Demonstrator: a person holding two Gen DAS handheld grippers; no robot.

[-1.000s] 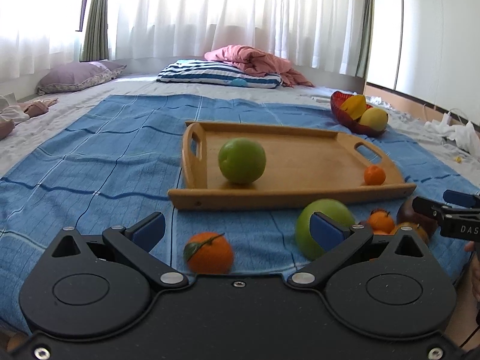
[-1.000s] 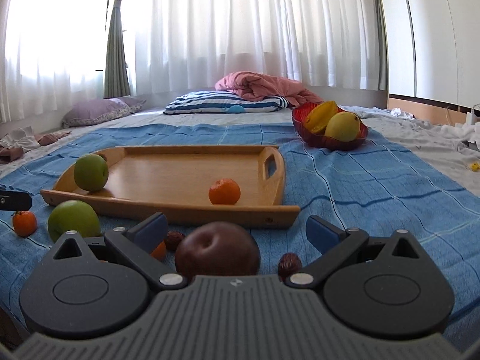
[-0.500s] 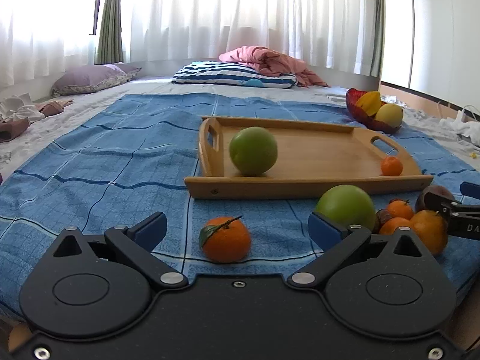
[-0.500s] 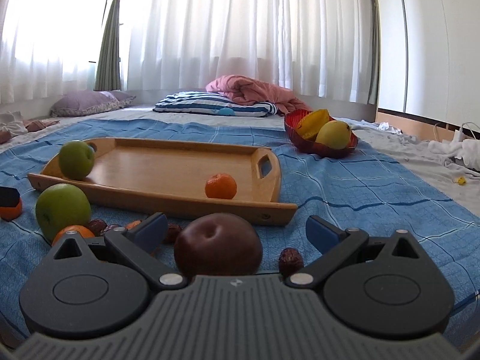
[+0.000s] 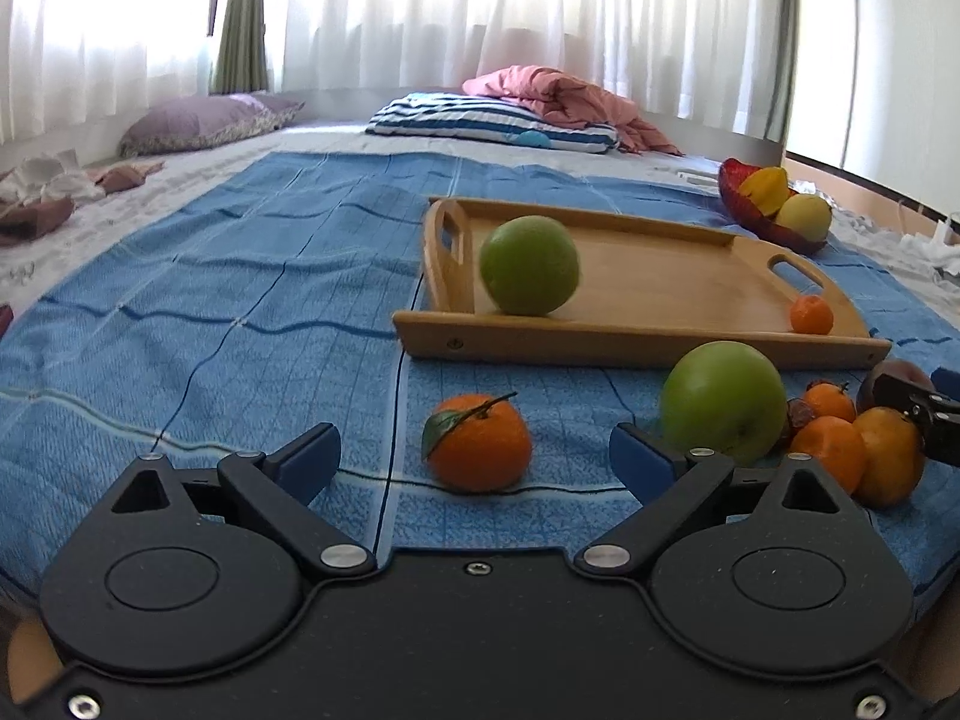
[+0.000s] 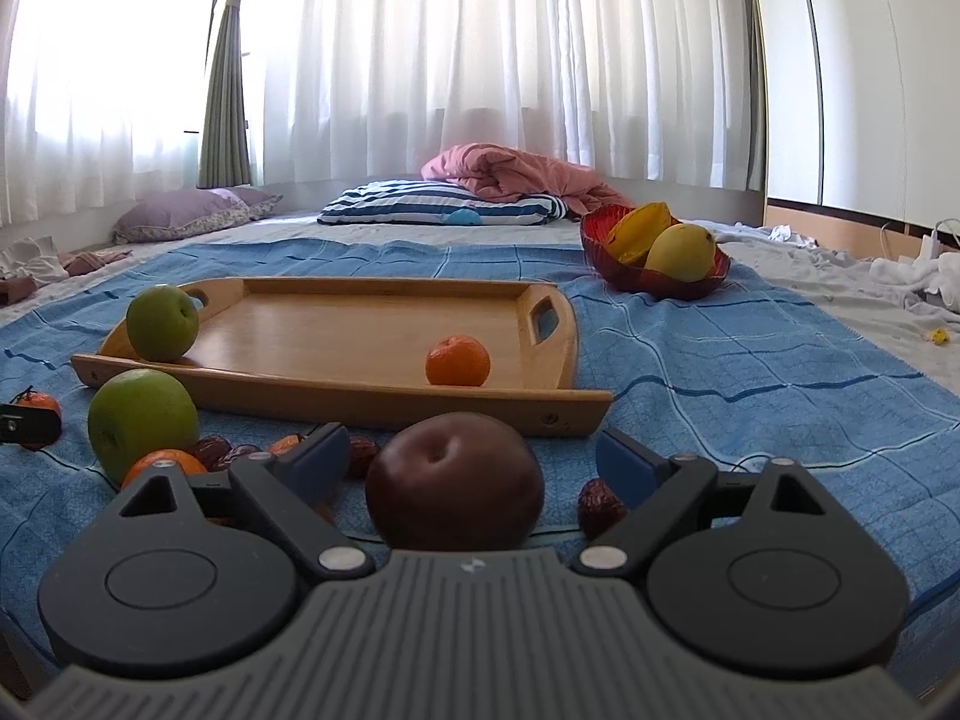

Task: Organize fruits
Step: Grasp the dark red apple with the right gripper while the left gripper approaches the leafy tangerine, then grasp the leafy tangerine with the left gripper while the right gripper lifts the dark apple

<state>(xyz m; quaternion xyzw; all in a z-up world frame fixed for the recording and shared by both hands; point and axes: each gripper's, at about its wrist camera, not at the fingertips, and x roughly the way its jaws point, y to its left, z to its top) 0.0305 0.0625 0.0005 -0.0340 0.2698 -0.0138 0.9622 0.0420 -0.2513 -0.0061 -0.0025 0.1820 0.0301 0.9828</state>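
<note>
A leafed mandarin lies on the blue blanket between the fingers of my left gripper, whose jaws are closing with gaps still on both sides. A dark red apple sits between the fingers of my right gripper, which is also closing without touching it. The wooden tray holds a green apple and a small mandarin. Another green apple lies in front of the tray beside several small oranges.
A red bowl with yellow fruit stands behind the tray to the right. Dried dates lie around the dark apple. A striped pillow, a pink blanket and a purple cushion sit by the curtained windows.
Both views have dropped lower and closer to the fruit. The left view swung so the tray and fruit sit further right. Both pairs of fingers have drawn in slightly.
</note>
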